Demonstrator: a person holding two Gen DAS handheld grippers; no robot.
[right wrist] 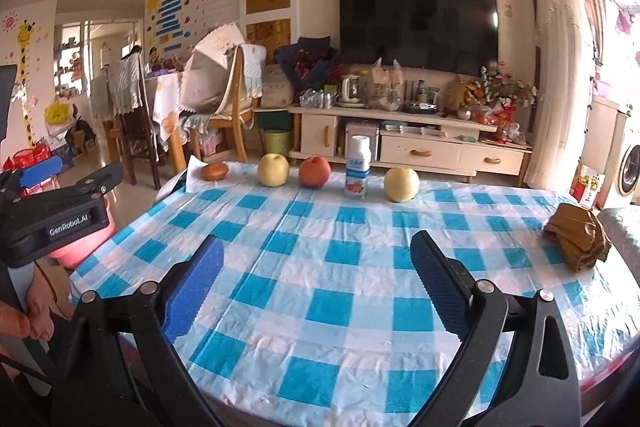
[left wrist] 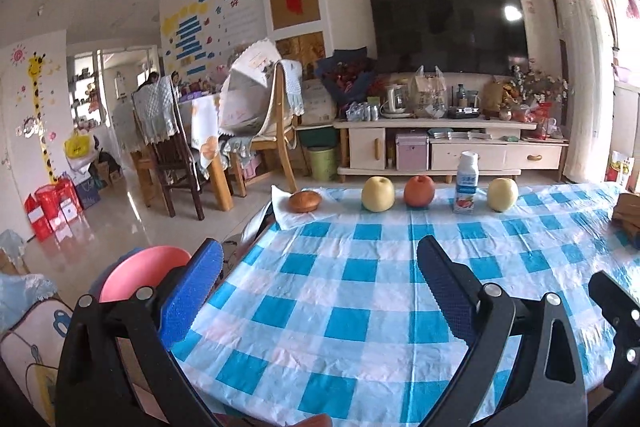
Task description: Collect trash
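Observation:
A table with a blue-and-white checked cloth [left wrist: 340, 307] [right wrist: 320, 267] holds a row at its far edge: a brown bun [left wrist: 305, 201] [right wrist: 214, 171] on white paper, a yellow apple [left wrist: 377, 193] [right wrist: 273, 169], a red apple [left wrist: 419, 191] [right wrist: 315, 171], a small white drink bottle [left wrist: 466, 183] [right wrist: 357, 166] and another yellow apple [left wrist: 503, 194] [right wrist: 401, 184]. A crumpled brown paper bag [right wrist: 578, 237] [left wrist: 628, 215] lies at the right edge. My left gripper [left wrist: 320, 291] is open and empty over the near left side. My right gripper [right wrist: 318, 283] is open and empty over the near middle.
A pink bin [left wrist: 140, 273] [right wrist: 80, 251] stands beside the table's left edge, below my left gripper. Dining chairs [left wrist: 276, 115] and a TV cabinet [left wrist: 440, 143] stand beyond the table. A green bin [left wrist: 322, 163] stands on the floor by the cabinet.

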